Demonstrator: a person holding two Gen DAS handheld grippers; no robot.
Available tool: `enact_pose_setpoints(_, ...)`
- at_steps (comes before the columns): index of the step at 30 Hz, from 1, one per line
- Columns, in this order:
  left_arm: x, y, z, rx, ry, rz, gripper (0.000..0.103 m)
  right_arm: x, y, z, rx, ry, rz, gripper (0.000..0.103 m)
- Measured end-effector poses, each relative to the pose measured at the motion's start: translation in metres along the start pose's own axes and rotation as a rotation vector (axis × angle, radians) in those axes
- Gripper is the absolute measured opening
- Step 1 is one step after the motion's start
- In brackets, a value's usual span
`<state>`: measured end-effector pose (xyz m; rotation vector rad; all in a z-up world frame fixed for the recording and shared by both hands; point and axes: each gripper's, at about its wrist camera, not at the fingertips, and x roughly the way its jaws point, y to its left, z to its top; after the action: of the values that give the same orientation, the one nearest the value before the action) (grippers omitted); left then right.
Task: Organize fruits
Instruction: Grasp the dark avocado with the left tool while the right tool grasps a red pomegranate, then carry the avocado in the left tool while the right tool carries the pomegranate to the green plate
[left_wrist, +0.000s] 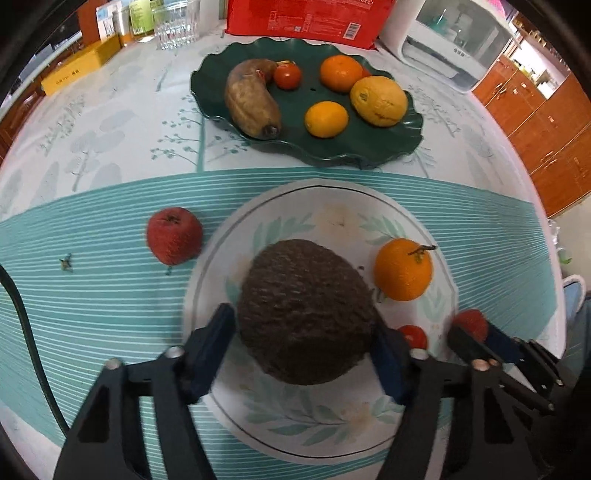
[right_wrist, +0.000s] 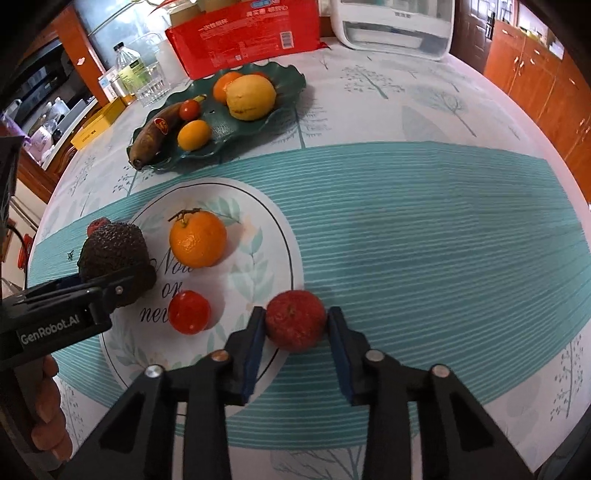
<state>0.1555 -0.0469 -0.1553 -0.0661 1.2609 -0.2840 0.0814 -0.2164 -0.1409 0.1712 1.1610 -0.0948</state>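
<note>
Left wrist view. The left gripper (left_wrist: 304, 332) occupies the lower centre of the frame, its jaws clamped on a dark, rough-skinned avocado (left_wrist: 304, 314); both blue pads press against its sides. The avocado sits over the white floral plate (left_wrist: 332, 439), which fills the lower centre. On the same plate, to the right, rest an orange with a stem (left_wrist: 403, 269) and a small tomato (left_wrist: 414, 336). A red apple (left_wrist: 174, 236) lies on the striped teal placemat (left_wrist: 92, 295), just left of the plate rim. At the lower right, the right gripper (left_wrist: 471, 330) clamps a second red fruit (left_wrist: 471, 325). In the upper centre, a dark green scalloped dish (left_wrist: 369, 155) holds a browned banana (left_wrist: 251, 99), a tomato, two oranges and a yellow citrus fruit.

Right wrist view. The right gripper (right_wrist: 296, 321) sits at the lower centre, clenched on the red fruit (right_wrist: 295, 319); both pads contact its sides. The fruit is at the right rim of the white plate (right_wrist: 258, 206), over the placemat (right_wrist: 443, 240). At the left edge, the left gripper (right_wrist: 110, 284) grasps the avocado (right_wrist: 110, 247) above the left side of the plate. The stemmed orange (right_wrist: 197, 239) and the small tomato (right_wrist: 189, 312) lie on the plate. The green dish (right_wrist: 284, 88) with its fruit stands in the upper left.
</note>
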Motion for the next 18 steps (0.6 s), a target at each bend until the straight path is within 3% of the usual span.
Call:
enact_pose_setpoints(8,0.000,-0.002,-0.006,-0.003,-0.029,0.011,0.059,0.000,0.002,-0.002,-0.038,-0.015,-0.003,0.032)
enact_pose_setpoints(18,-0.026,0.000,-0.017,0.034,-0.006,0.032,0.059,-0.014,0.015,-0.002,-0.078,-0.013,0.045,0.032)
